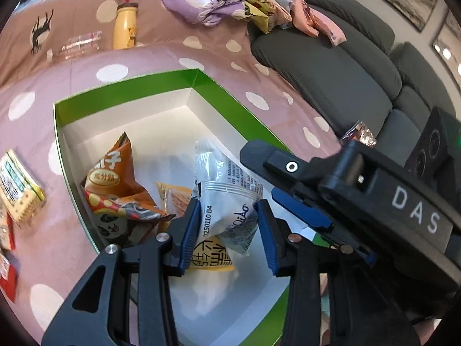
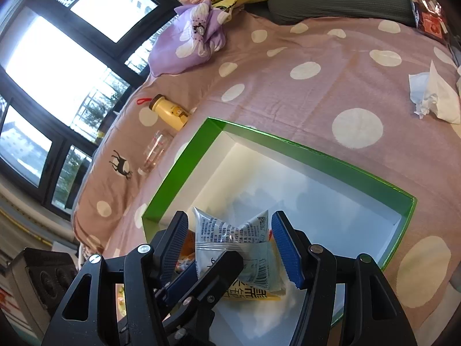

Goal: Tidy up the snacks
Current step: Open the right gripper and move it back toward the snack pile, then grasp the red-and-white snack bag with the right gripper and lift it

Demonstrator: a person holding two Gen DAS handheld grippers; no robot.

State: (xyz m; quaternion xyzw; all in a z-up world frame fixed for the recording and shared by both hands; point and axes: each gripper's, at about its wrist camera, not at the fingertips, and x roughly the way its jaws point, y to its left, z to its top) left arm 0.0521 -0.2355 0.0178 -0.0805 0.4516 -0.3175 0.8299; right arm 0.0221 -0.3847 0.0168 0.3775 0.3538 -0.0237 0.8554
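The left gripper (image 1: 227, 225) pinches a white, printed plastic snack packet (image 1: 227, 196) between its blue pads, holding it low over the near end of the green-walled, white-floored cardboard box (image 1: 126, 95) on the dotted pink bedspread (image 1: 201, 54). Beneath it lie an orange crinkled snack bag (image 1: 115, 184) and a yellow flat packet (image 1: 211, 256), already inside. The right gripper (image 2: 230, 248) stands spread just beside the same white packet, its pads seemingly clear of it, though I cannot tell for certain. The risk: the pinch sits on a slack edge of slippery film, so the packet could slide free or tumble against the near wall. Both grippers crowd one spot and could collide. More packets (image 1: 20, 190) wait at the left, outside the box.
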